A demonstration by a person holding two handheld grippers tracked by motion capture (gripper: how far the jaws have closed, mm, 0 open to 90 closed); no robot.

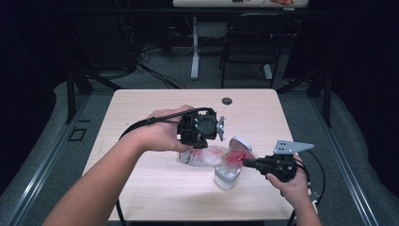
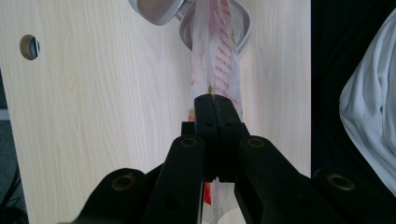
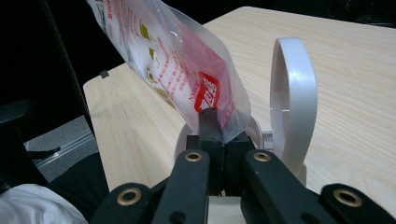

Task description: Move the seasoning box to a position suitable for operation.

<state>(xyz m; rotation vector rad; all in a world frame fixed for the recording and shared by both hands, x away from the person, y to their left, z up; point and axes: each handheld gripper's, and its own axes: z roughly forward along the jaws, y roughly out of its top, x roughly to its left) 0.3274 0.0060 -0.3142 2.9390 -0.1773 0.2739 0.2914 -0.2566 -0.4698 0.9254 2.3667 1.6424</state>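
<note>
A clear plastic bag (image 1: 207, 156) with red print hangs stretched between both grippers, just over the table (image 1: 141, 188). My left gripper (image 1: 197, 147) points down at the bag's left end; in the left gripper view its jaws (image 2: 212, 99) are shut on the bag (image 2: 219, 60). My right gripper (image 1: 246, 163) holds the bag's right end; in the right gripper view it (image 3: 217, 119) is shut on the corner by the red logo of the bag (image 3: 173, 60). Below that end stands a small white container (image 1: 227, 176) with its round lid (image 1: 240, 142) flipped up; the lid (image 3: 292, 93) stands upright beside the bag.
A cable hole (image 1: 227, 100) sits near the table's far edge and shows as a hole (image 2: 29, 46) in the left gripper view. A black chair (image 1: 254, 42) and a desk leg (image 1: 195, 47) stand beyond the table. Bare wood lies to the left and front.
</note>
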